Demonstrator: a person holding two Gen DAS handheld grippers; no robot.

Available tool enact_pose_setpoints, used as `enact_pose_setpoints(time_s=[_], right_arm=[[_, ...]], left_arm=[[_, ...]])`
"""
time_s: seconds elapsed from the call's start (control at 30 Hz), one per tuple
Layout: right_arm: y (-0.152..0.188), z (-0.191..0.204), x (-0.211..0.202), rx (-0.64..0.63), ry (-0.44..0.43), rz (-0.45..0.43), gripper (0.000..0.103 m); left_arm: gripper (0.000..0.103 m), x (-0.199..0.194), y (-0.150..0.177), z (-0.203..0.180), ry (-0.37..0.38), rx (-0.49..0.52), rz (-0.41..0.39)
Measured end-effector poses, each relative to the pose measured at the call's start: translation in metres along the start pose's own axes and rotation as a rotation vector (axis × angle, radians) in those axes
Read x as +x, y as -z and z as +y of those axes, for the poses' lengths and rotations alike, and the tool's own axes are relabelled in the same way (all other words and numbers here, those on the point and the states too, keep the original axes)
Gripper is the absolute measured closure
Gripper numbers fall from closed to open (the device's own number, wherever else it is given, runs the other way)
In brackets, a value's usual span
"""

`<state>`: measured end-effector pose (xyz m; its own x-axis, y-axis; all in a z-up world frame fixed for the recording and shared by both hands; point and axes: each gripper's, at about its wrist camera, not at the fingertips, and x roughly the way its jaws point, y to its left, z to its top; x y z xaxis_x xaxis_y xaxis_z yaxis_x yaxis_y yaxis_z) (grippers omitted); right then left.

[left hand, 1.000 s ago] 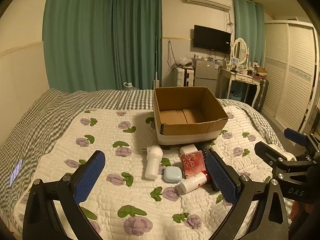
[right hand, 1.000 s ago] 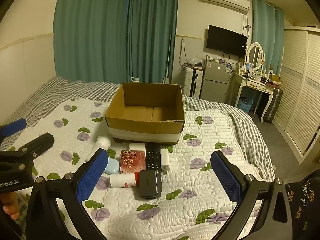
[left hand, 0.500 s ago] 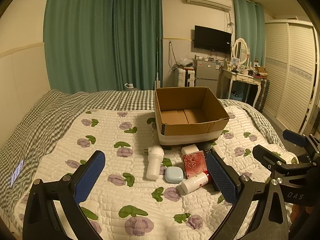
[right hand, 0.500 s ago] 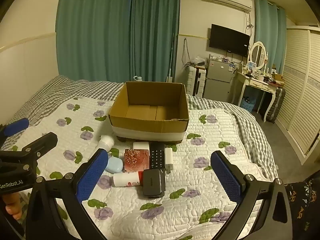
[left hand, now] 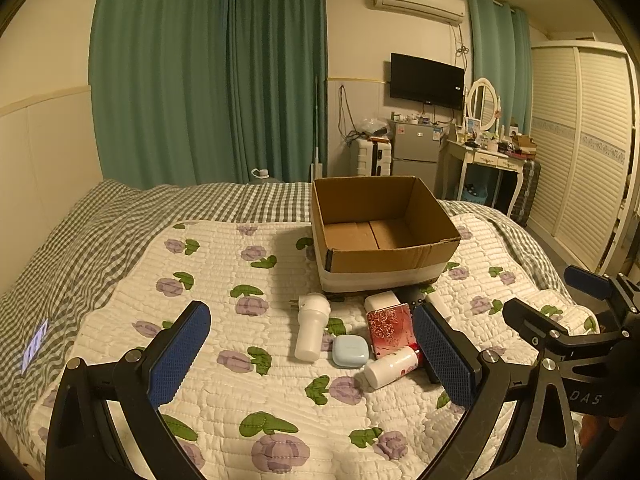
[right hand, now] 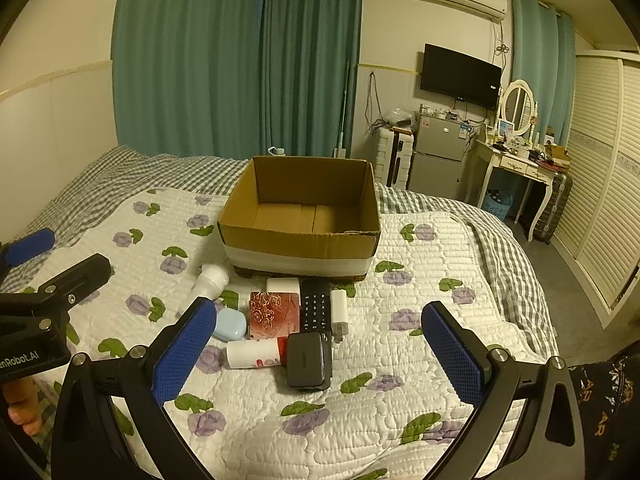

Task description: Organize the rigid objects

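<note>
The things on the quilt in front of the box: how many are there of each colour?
White: 4
Black: 2
Red: 1
Light blue: 1
Total: 8

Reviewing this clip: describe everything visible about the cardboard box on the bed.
The cardboard box is open-topped, brown corrugated card, with a white band wrapped around its lower walls. Its inside shows only the bare floor flaps meeting at a seam; nothing lies in it. It sits upright on the floral quilt, behind the cluster of small items. Its front rim looks slightly frayed at the right corner. Neither gripper touches it.
</note>
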<state>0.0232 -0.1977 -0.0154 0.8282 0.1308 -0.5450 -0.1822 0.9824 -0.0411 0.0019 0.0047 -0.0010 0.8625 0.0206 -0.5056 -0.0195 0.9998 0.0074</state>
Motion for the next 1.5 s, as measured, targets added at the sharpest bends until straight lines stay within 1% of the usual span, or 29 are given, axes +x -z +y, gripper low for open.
enact_pose_setpoints(time_s=[0.13, 0.53, 0.67, 1.0, 1.5], right_arm=[[0.0005, 0.0021, 0.0004, -0.007, -0.010, 0.000, 0.000], [0.0019, 0.0015, 0.0019, -0.004, -0.005, 0.003, 0.000], [0.0027, 0.0016, 0.0024, -0.007, -0.020, 0.009, 0.000], [0.0033, 0.0035, 0.0032, -0.012, -0.008, 0.010, 0.000], [0.0024, 0.0018, 0.0035, -0.007, -0.014, 0.014, 0.000]], left_arm=[[0.000, 0.0000, -0.0004, 0.0011, -0.001, -0.001, 0.000], [0.000, 0.0007, -0.0009, 0.0029, -0.001, -0.002, -0.002], [0.000, 0.0005, -0.0006, 0.0020, -0.002, -0.003, -0.001], [0.000, 0.0004, -0.0005, 0.0036, -0.004, -0.004, -0.002], [0.000, 0.0006, -0.0004, 0.0045, -0.004, -0.003, -0.004]])
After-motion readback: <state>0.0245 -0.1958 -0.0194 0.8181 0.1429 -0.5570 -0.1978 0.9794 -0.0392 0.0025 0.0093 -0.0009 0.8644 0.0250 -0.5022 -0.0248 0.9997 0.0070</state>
